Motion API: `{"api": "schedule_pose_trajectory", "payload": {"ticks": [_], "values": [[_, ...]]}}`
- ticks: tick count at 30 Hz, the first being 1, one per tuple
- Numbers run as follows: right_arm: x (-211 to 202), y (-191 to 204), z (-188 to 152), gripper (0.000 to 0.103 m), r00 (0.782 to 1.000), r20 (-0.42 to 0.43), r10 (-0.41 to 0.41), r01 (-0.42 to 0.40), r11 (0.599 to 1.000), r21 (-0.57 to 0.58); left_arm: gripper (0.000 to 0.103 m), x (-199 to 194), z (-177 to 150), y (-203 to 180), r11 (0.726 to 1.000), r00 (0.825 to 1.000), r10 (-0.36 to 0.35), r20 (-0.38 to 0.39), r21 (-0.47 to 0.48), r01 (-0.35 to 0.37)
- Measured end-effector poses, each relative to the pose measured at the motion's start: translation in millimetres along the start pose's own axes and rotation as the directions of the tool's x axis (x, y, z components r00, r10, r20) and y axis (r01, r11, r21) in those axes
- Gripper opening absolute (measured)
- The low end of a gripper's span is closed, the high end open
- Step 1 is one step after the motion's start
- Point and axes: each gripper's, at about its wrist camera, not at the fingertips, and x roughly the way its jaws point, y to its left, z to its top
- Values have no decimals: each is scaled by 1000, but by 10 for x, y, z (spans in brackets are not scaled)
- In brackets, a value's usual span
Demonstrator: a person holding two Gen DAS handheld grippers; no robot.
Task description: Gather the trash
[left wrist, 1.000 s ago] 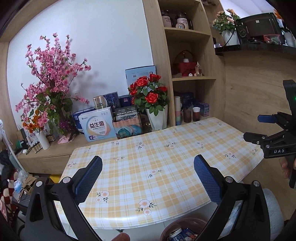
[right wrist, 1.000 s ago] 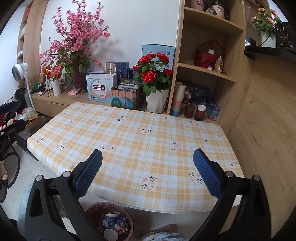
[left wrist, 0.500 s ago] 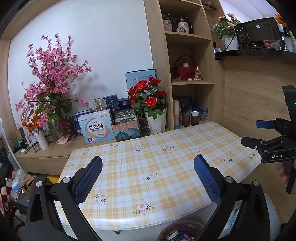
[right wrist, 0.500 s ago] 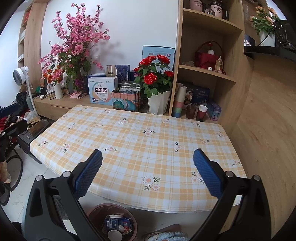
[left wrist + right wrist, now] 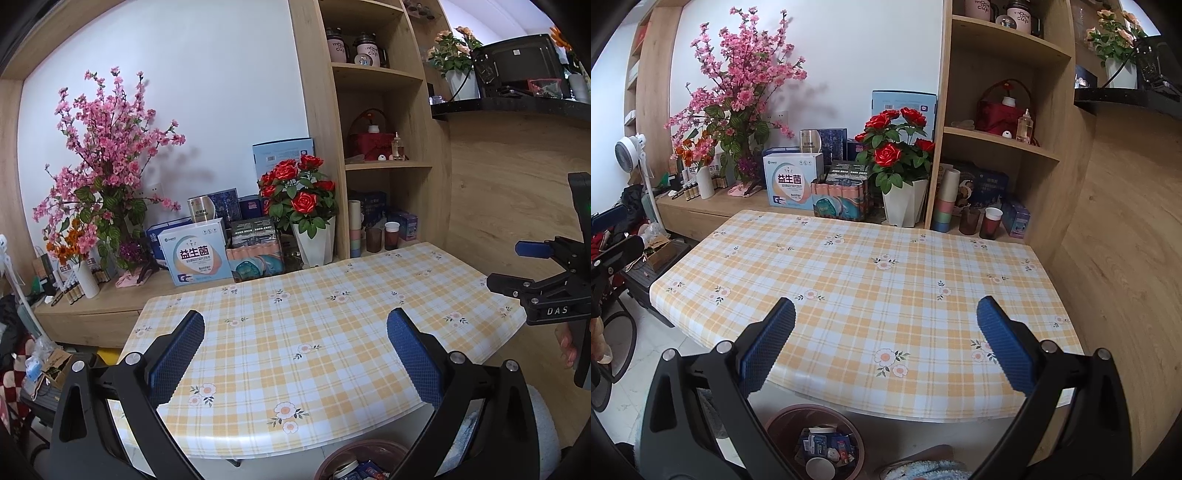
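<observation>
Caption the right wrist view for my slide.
Open right gripper above a bare checked tablecloth, with the trash bin filled on the floor below.

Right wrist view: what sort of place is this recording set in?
Most likely a lived-in home dining corner: a table with a checked floral tablecloth, wooden shelving with mugs and keepsakes, potted red roses, and a filled wastebasket below.

Glossy plaid tablecloth (image 5: 886,280), matt wood-grain shelving (image 5: 1004,92), brown plastic bin (image 5: 783,417)

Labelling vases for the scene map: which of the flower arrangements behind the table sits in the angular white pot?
The red roses; their faceted white pot stands beside the shelf unit. The pink blossom spray rises further left.
</observation>
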Motion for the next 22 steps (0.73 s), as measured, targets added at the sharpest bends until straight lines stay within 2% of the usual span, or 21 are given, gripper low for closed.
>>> {"api": "schedule_pose_trajectory", "payload": {"ticks": [22], "values": [[-14, -3, -28, 97, 1000, -3, -13, 13, 1000, -5, 97, 44, -26, 22, 1000, 1000, 14, -14, -16, -15]]}}
